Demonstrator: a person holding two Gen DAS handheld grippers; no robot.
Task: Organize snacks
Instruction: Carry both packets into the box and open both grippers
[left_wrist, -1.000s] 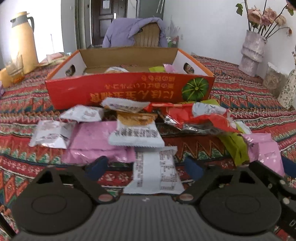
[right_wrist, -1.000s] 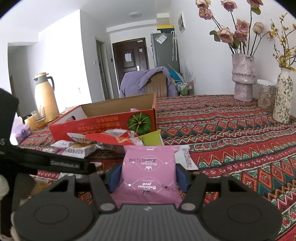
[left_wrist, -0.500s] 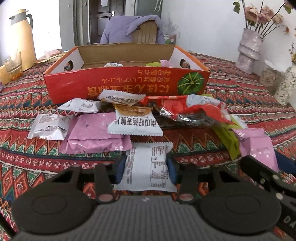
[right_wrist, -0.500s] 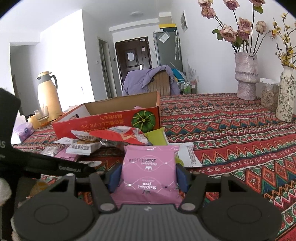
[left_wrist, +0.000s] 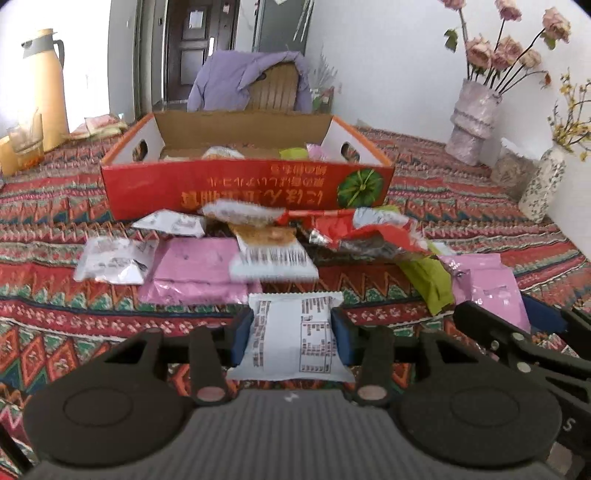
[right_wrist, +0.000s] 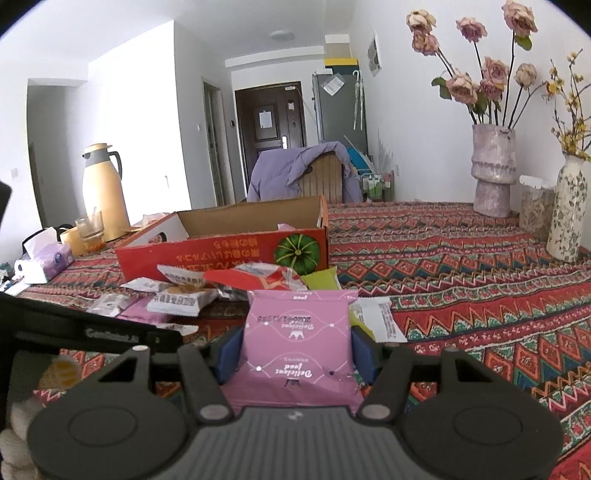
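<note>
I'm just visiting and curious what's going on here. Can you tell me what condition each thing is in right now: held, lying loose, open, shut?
Left gripper: shut on the white packet.
White packet: clamped between the pads.
Right gripper: shut on the pink packet.
Pink packet: held by its sides.
Red box: open on top, a few snacks inside.
Snack pile: loose on the tablecloth before the box.
Door: shut.
</note>
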